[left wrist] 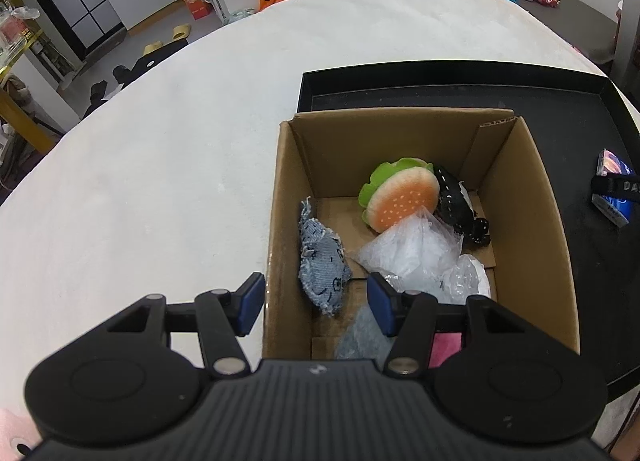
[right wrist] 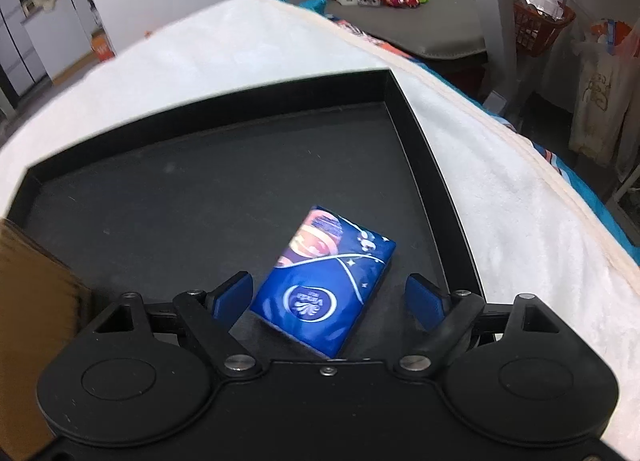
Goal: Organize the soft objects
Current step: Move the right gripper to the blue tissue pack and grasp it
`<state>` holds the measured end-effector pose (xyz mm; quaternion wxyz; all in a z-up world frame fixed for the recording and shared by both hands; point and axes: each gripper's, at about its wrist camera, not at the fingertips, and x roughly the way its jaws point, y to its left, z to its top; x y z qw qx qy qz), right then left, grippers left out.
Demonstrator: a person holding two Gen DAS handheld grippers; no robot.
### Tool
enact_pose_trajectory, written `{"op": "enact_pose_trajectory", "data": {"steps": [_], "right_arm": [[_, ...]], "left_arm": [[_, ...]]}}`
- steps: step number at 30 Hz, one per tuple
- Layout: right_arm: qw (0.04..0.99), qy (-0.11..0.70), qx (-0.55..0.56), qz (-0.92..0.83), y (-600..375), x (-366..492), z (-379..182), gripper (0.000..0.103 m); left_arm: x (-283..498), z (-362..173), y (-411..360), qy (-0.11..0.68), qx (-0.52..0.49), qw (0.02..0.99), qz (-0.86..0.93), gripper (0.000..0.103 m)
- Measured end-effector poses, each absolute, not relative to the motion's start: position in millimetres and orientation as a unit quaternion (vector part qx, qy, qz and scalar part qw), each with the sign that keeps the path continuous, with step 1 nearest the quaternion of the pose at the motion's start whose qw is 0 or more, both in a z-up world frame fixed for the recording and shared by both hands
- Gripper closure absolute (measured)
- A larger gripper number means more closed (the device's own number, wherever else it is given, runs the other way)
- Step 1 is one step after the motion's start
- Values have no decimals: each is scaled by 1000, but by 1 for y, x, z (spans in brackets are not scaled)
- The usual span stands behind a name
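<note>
One cardboard box (left wrist: 516,221) stands in one black tray (right wrist: 404,109); inside the box lie one burger plush (left wrist: 400,197), one denim toy (left wrist: 322,261) and one clear bag (left wrist: 416,249). Beside the box lies one glossy blue tissue pack (right wrist: 324,281), between the parted, untouching right gripper (right wrist: 328,301). The left gripper (left wrist: 316,301), apart and empty, straddles the box's wall.

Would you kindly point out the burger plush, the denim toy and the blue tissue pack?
burger plush (left wrist: 404,197), left wrist view, on its orange bun.
denim toy (left wrist: 324,261), left wrist view, mid-body.
blue tissue pack (right wrist: 324,281), right wrist view, top face.
</note>
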<state>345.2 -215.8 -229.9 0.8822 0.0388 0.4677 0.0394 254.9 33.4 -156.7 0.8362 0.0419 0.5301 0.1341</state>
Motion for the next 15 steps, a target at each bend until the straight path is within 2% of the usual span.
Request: {"op": "enact_pose_trajectory", "data": {"steps": [2, 5, 8, 15], "right_arm": [[878, 476, 38, 33, -217, 345, -232, 24], [874, 484, 35, 24, -220, 339, -230, 34], [877, 480, 21, 19, -220, 333, -229, 51], [874, 483, 27, 38, -221, 326, -223, 53]], "left_arm": [[255, -156, 34, 531, 42, 836, 135, 48], [254, -154, 33, 531, 46, 835, 136, 48], [251, -153, 34, 529, 45, 837, 136, 48], [246, -152, 37, 529, 44, 836, 138, 48]]}}
